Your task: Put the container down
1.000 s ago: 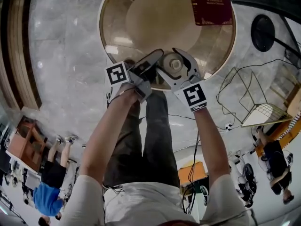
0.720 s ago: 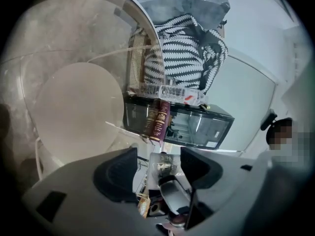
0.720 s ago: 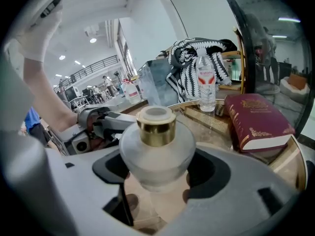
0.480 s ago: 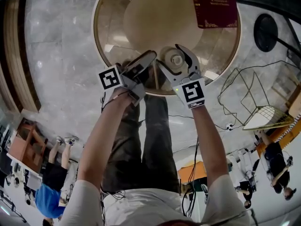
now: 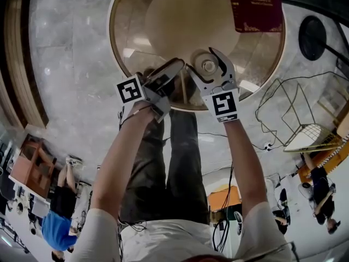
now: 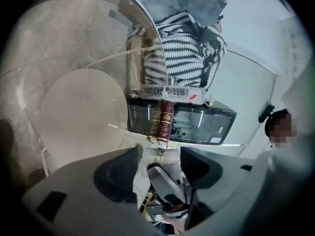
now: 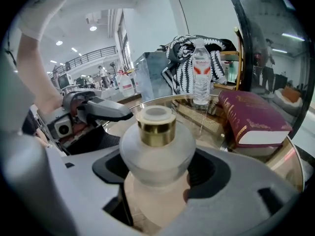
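We see the container (image 7: pixel 156 149) as a squat, frosted white jar with rounded shoulders, a bright gold collar and a pale top. It sits between the jaws of the right tongs (image 7: pixel 160 170), whose pads press on both sides of its wide body, so the jaws stand far apart and closed on it. From the head view it hangs over the near edge of the bench (image 5: pixel 117 42), just beside the left tongs (image 6: pixel 158 156). The jaws of the left tongs are parted with nothing between them.

The bench is a round glass top with a gold rim and a pale disc beneath. A maroon book (image 7: pixel 256 114) with a gilt crest lies on its far side, and a water bottle (image 7: pixel 201 77) stands beyond it in front of a black-and-white knitted cloth (image 7: pixel 184 58). Below is a grey marble floor (image 5: pixel 71 64) with a wire basket (image 5: pixel 297 116) and trailing cables, in a large, bright hall.

The jar's base is hidden behind the tongs — we cannot tell whether it touches the glass. The book is cut off by the head view's top edge.
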`<move>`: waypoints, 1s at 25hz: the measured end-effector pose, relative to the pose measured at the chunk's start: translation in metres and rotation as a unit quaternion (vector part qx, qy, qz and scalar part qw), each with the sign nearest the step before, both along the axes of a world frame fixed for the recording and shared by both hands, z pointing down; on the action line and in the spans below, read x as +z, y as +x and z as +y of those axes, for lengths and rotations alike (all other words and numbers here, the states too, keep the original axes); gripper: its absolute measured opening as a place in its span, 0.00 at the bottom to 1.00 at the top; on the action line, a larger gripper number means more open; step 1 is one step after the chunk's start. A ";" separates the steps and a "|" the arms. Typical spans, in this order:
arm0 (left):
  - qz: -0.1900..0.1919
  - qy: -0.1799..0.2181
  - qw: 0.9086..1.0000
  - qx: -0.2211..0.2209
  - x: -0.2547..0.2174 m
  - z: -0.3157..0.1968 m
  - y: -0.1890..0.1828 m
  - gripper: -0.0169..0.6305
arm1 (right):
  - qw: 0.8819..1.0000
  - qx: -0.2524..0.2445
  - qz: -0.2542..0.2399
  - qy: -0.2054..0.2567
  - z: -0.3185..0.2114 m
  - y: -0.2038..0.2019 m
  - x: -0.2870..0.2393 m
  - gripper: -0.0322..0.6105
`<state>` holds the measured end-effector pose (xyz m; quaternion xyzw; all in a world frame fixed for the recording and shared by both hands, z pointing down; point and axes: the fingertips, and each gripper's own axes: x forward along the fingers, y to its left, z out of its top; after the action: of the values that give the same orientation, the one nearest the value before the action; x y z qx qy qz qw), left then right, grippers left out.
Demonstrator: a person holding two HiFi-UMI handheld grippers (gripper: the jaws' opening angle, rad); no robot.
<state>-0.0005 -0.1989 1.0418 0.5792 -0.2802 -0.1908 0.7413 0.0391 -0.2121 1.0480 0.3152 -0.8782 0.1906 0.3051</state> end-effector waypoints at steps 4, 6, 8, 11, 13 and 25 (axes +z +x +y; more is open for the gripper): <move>-0.001 0.003 1.000 0.005 0.001 0.001 0.003 0.44 | 1.000 0.002 0.003 0.002 -0.001 0.003 0.005 0.57; -0.002 0.003 1.000 0.007 0.002 0.002 0.005 0.44 | 1.000 0.004 0.004 0.004 -0.002 0.005 0.006 0.57; -0.002 0.004 1.000 0.007 0.003 0.002 0.006 0.44 | 1.000 0.002 0.006 0.008 -0.003 0.005 0.007 0.57; 0.000 0.005 1.000 0.004 0.003 0.003 0.007 0.44 | 1.000 -0.002 0.010 0.015 -0.002 0.004 0.008 0.58; 0.000 0.005 1.000 0.005 0.002 0.004 0.009 0.44 | 1.000 -0.004 0.013 0.017 -0.001 0.004 0.008 0.58; -0.016 -0.003 1.000 0.008 0.004 0.021 0.014 0.44 | 0.998 -0.037 0.036 0.028 0.008 0.006 0.014 0.58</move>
<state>0.0132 -0.1780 1.0456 0.5825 -0.2882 -0.1746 0.7397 0.0449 -0.2044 1.0623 0.2978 -0.8826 0.1433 0.3343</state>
